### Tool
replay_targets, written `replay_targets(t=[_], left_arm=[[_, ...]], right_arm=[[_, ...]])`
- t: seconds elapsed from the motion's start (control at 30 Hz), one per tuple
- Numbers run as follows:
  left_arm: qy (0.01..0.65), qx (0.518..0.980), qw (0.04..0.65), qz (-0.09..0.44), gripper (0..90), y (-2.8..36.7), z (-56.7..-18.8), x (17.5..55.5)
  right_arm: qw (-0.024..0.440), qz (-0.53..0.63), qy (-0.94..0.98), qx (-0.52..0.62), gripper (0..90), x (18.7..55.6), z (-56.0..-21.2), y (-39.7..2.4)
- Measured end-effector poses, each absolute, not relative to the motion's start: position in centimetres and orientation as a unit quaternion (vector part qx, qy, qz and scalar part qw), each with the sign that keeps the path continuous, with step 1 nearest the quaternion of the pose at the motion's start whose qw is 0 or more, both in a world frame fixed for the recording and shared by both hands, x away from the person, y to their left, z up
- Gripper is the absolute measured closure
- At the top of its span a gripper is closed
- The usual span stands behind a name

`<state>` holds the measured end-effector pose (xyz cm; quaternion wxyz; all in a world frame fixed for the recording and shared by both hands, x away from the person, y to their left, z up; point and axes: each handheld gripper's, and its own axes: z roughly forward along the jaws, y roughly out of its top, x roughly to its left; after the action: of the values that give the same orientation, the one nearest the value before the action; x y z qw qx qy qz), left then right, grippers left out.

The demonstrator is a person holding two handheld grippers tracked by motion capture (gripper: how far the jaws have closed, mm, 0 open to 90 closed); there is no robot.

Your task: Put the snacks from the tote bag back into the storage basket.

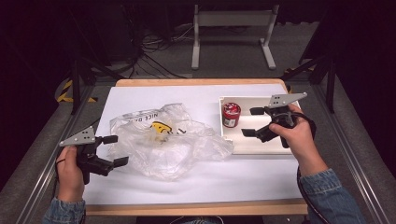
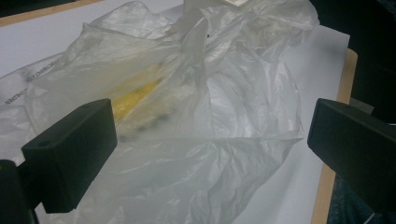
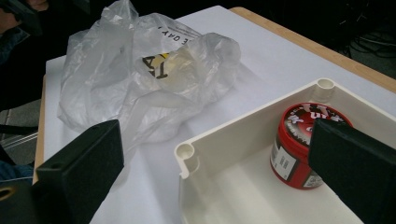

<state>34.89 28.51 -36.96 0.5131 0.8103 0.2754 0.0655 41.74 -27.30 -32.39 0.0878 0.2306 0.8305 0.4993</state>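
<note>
A crumpled clear plastic bag (image 1: 166, 137) with a yellow print lies in the middle of the white table; it also spreads across the left gripper view (image 2: 201, 107) and sits at the far left of the right gripper view (image 3: 140, 74). A small red can (image 1: 231, 115) stands upright in the far left corner of a white tray (image 1: 275, 144). My left gripper (image 1: 115, 150) is open at the bag's left edge, its jaws apart with nothing between them. My right gripper (image 1: 253, 122) hangs open over the tray, just right of the can (image 3: 299, 144).
The tray wall (image 3: 224, 135) rises between the bag and the can. The table's wooden edge (image 1: 196, 207) runs along the near side. A white stand (image 1: 231, 28) and cables lie on the floor beyond the table.
</note>
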Motion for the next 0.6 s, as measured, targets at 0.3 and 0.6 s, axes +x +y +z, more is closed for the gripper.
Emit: replay_targets(t=[0.3, 0.6], left_arm=[[0.261, 0.812, 0.517, 0.073, 2.1, 27.7, -37.0, 34.1], [0.259, 0.802, 0.532, 0.079, 2.1, 27.4, -38.4, 32.6]], right_arm=[[0.084, 0.501, 0.83, 0.228, 2.6, 39.7, -33.6, -27.1], [0.092, 0.537, 0.806, 0.232, 2.0, 38.0, -35.7, -26.9]])
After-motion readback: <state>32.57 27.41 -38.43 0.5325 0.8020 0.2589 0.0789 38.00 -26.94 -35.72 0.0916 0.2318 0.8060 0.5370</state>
